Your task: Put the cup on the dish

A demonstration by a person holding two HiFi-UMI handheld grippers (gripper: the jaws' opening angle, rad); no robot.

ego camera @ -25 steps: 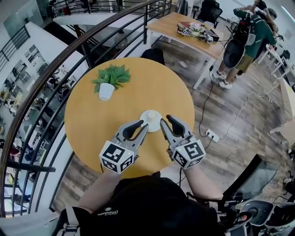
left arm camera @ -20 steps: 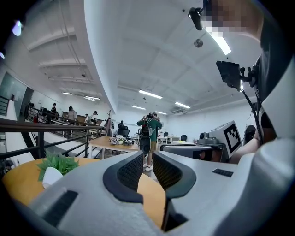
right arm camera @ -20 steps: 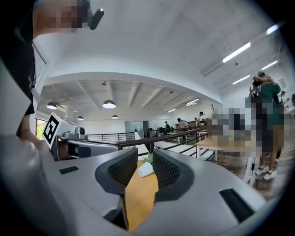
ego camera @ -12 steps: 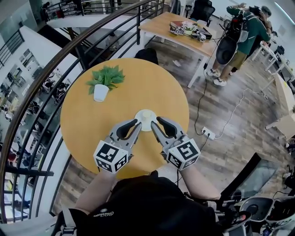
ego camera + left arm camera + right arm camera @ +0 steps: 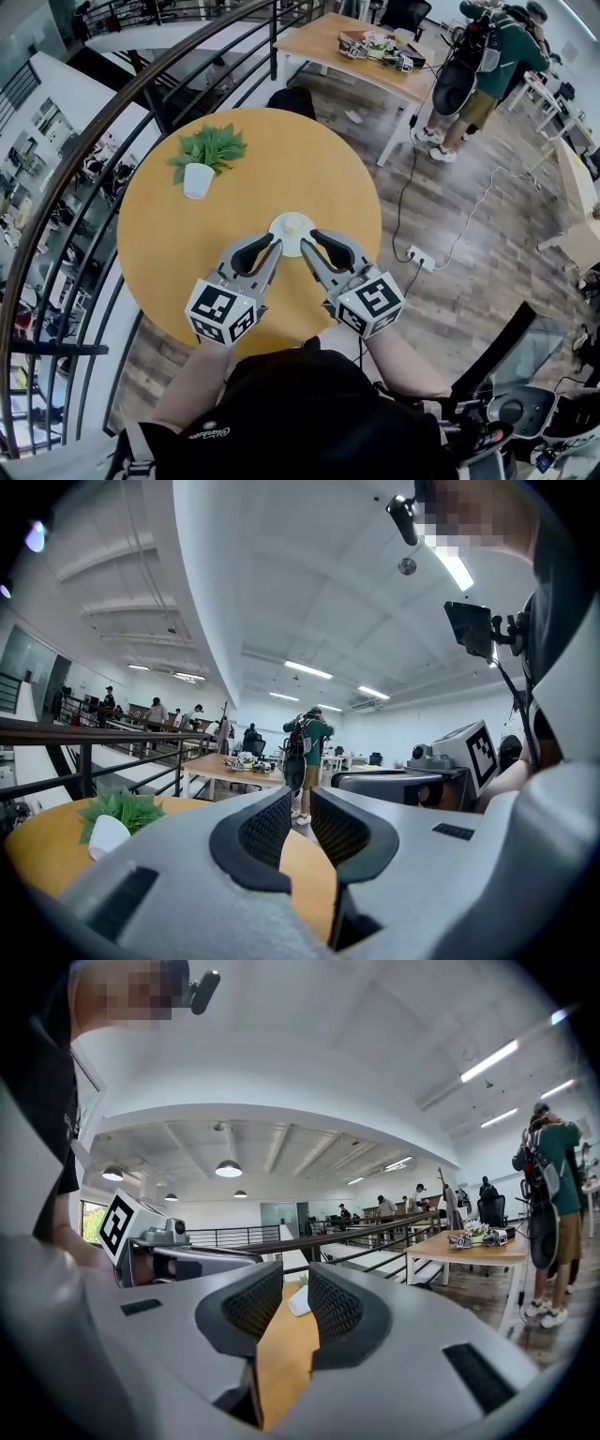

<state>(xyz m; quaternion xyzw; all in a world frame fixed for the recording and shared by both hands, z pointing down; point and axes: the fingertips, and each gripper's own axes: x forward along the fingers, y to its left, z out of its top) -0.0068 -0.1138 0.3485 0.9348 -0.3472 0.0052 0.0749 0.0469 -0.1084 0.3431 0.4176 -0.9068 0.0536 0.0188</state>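
Note:
A small white cup [image 5: 293, 227] stands on a white dish [image 5: 278, 226] in the middle of the round wooden table [image 5: 187, 234]. My left gripper [image 5: 274, 246] hangs just short of the dish on its near left, shut and holding nothing. Just near-right of the dish is my right gripper [image 5: 306, 240], its jaws drawn together with nothing between them. In the left gripper view the left gripper [image 5: 300, 799] shows only table and room past its jaws. The right gripper [image 5: 295, 1274] points across the table. Neither gripper view shows the cup or dish.
A potted green plant [image 5: 200, 161] in a white pot [image 5: 105, 834] stands at the table's far left; the pot [image 5: 298, 1302] also shows between the right jaws. A black railing [image 5: 112, 122] curves round the table. People [image 5: 478, 66] stand by a desk [image 5: 394, 56] beyond.
Both pairs of jaws have closed a little further. The grippers stay side by side just short of the dish, and the cup has not moved.

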